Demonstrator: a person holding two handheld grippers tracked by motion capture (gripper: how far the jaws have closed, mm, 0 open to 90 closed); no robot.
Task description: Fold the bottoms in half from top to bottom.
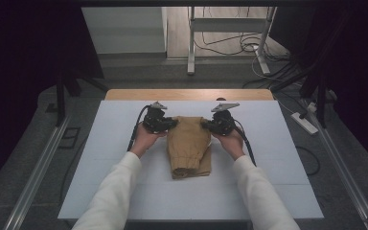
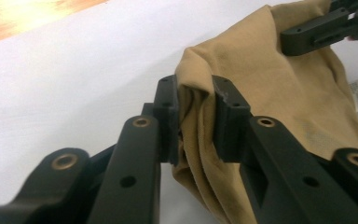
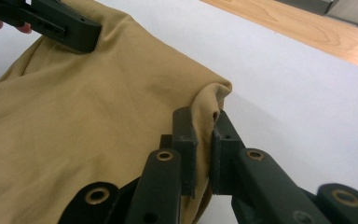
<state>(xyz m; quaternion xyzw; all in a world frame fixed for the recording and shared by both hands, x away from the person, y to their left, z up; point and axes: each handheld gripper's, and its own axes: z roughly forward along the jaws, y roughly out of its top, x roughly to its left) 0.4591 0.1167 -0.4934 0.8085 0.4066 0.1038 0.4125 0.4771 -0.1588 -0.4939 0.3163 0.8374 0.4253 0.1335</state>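
Tan garment (image 1: 189, 146); white table cover (image 1: 100, 182); black claws; white sleeves (image 1: 111, 191).

left gripper (image 1: 171, 123) – jaws pinched, pointing inward | right gripper (image 1: 207, 124) – jaws clamped, mirrored

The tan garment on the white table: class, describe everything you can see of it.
The tan garment is soft matte cloth, folded into a narrow stack with a gathered hem at its near end. It lies flat on the white table, lengthwise away from the person. The left gripper and right gripper each pinch a far corner; a white label shows inside.
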